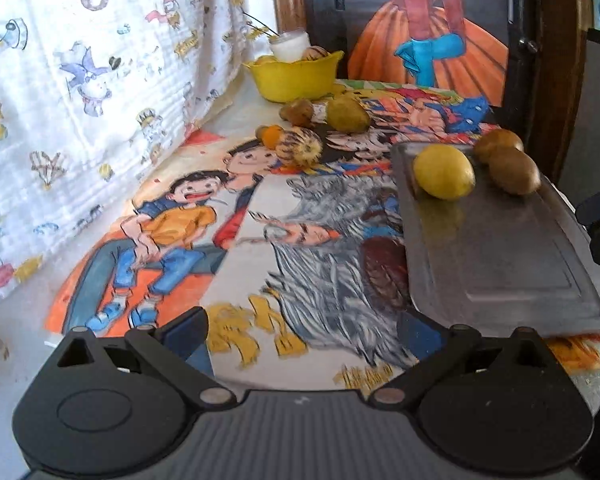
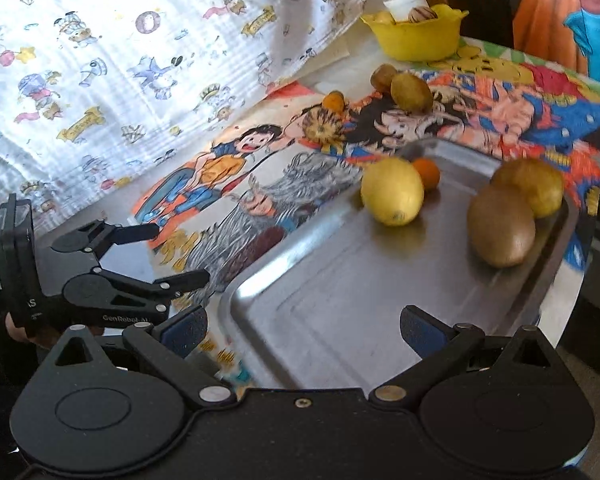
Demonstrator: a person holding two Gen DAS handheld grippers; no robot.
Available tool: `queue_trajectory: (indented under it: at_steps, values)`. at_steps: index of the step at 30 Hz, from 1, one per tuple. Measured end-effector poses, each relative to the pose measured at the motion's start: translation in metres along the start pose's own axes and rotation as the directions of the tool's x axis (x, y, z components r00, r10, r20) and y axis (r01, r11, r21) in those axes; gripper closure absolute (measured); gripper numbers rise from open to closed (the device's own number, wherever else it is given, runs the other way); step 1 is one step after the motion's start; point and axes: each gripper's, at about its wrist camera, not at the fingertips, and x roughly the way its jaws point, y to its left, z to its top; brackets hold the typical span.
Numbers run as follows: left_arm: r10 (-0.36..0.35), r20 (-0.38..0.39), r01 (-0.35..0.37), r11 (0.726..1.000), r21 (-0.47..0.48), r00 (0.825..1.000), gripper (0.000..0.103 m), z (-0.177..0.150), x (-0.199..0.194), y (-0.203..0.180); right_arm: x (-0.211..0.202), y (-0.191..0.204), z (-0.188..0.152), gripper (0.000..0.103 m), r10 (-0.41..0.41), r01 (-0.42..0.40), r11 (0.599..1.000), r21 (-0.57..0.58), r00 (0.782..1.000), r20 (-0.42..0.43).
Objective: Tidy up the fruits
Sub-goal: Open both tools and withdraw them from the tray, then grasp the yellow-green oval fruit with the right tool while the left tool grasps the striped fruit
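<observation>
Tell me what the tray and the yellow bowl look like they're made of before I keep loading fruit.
The tray looks like brushed stainless steel: grey, with a dull sheen and a soft reflection under the lemon. The yellow bowl looks like moulded plastic: opaque, evenly coloured, with a thin wavy rim. Neither can be confirmed by sight.

Left wrist cam sits low over the cartoon tablecloth (image 1: 204, 216), facing fwd w/ the metal tray (image 1: 500, 264) to its right. Right wrist cam looks fwd from close above the same tray (image 2: 340, 304). Both share tray, lemon (image 1: 444, 171) (image 2: 392, 191) & far yellow bowl (image 1: 296, 78) (image 2: 418, 38).
</observation>
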Motion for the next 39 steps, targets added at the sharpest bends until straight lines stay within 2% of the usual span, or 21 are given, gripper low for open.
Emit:
queue_trajectory:
  at_steps: [6,13,16,19,23,26,32,39]
  values:
    - [0.05,0.054,-0.048,0.998,-0.039,0.997,0.001,0.023,0.025,0.009,0.008,-0.018,0.034,0.001,-0.079,0.081,0.995,-0.049,0.996,0.043]
    - [0.046,0.094,-0.041,0.998,-0.053,0.995,0.001,0.056,0.059,0.015,0.014,-0.037,0.076,0.001,-0.125,0.136,0.987,-0.09,0.985,0.12]
    - [0.022,0.119,-0.018,0.999,-0.037,0.993,0.001,0.07,0.07,0.013,0.019,-0.041,0.097,0.001,-0.129,0.147,0.982,-0.116,0.981,0.145]
    - [0.003,0.135,-0.001,1.0,-0.018,0.991,0.001,0.083,0.081,0.01,0.023,-0.045,0.118,0.001,-0.117,0.142,0.981,-0.13,0.976,0.181]
    - [-0.023,0.151,0.029,0.999,-0.038,0.988,0.001,0.098,0.095,0.01,0.033,-0.048,0.147,0.001,-0.055,0.084,0.984,-0.154,0.981,0.186]
    - [-0.042,0.144,0.056,0.994,-0.094,0.989,0.001,0.107,0.107,0.015,0.044,-0.049,0.168,0.001,-0.015,0.047,0.982,-0.182,0.985,0.174]
    - [-0.054,0.141,0.084,0.973,-0.216,0.988,0.001,0.115,0.13,0.028,0.079,-0.057,0.202,0.001,0.016,0.011,0.981,-0.195,0.991,0.136]
    - [-0.063,0.145,0.106,0.943,-0.315,0.987,0.001,0.118,0.154,0.039,0.12,-0.069,0.227,0.001,0.032,-0.014,0.98,-0.199,0.996,0.084]
